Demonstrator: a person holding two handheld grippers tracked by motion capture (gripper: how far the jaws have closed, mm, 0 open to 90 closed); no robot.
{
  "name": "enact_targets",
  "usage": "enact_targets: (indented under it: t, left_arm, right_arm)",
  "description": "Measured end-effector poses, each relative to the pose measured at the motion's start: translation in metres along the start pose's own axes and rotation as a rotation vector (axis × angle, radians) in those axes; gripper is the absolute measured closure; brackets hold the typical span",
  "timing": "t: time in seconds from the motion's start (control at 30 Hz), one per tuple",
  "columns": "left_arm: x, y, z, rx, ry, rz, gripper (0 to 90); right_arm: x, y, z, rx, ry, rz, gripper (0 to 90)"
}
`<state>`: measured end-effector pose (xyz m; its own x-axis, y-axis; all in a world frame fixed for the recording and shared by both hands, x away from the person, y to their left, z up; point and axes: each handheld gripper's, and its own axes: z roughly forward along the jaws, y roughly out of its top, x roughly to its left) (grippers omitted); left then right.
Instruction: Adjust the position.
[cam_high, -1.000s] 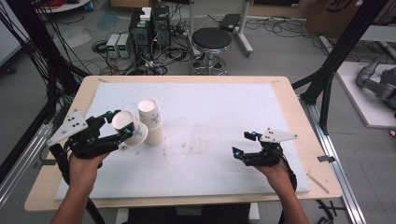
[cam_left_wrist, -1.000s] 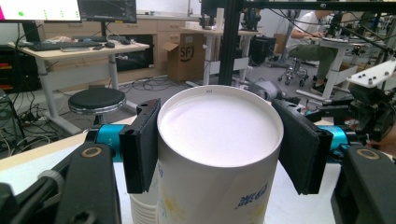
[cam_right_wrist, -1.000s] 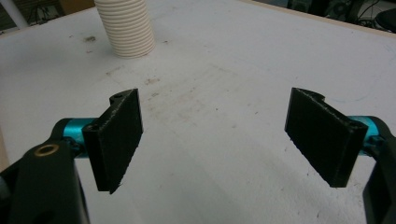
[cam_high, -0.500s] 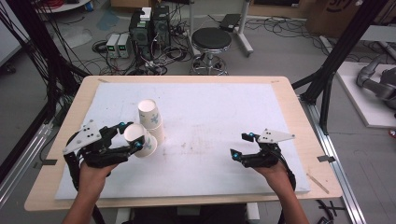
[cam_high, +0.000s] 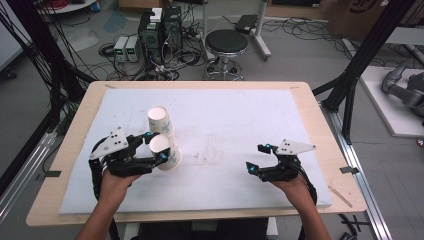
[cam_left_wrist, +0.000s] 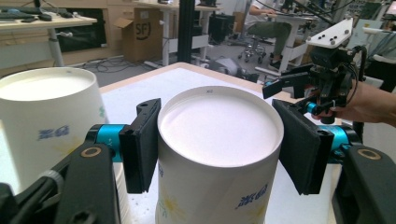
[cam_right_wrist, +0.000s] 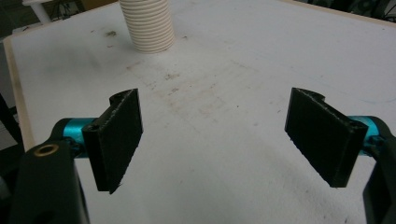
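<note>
holding a paper cup (cam_left_wrist: 219, 154) in your left gripper (cam_high: 152, 148), jaws clamped on its sides just below the upturned base. the cup is inverted and slightly tilted in the high view (cam_high: 165, 152), sitting at the left-centre of the white mat (cam_high: 240, 130) on the counter (cam_high: 75, 125). can't tell from the pictures whether its rim touches the mat or hangs just above it. a second paper cup (cam_high: 160, 120), also upside down, stands just beside it on the far side, touching or nearly so; it's at the left edge of the left gripper view (cam_left_wrist: 46, 121). your right gripper (cam_high: 260, 160) rests low over the right part of the mat, well apart from both cups, jaws wide apart with nothing between them. right gripper view shows bare scuffed mat between the jaws and a ribbed white stack (cam_right_wrist: 147, 25) far ahead.
</note>
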<state>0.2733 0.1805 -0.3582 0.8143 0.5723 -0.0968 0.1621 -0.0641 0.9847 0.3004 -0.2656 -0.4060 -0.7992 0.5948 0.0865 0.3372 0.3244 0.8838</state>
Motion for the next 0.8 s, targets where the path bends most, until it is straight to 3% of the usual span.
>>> enact_targets:
  t: [0.2,0.4,0.67,0.8]
  left_arm:
    - [0.000,-0.005,0.013,0.012,-0.038,-0.005,36.1]
    - [-0.003,-0.009,0.028,0.020,-0.062,-0.015,36.0]
    - [-0.007,-0.001,0.044,0.046,-0.137,0.000,36.0]
    - [-0.008,0.001,0.047,0.054,-0.158,0.005,36.0]
  right_arm:
    - [0.004,0.001,0.001,-0.003,0.029,-0.007,19.5]
    - [0.010,0.004,0.010,-0.002,0.088,-0.005,19.5]
    - [0.025,0.018,0.025,0.002,0.182,-0.078,19.6]
    - [0.031,0.028,0.033,0.000,0.203,-0.113,19.6]
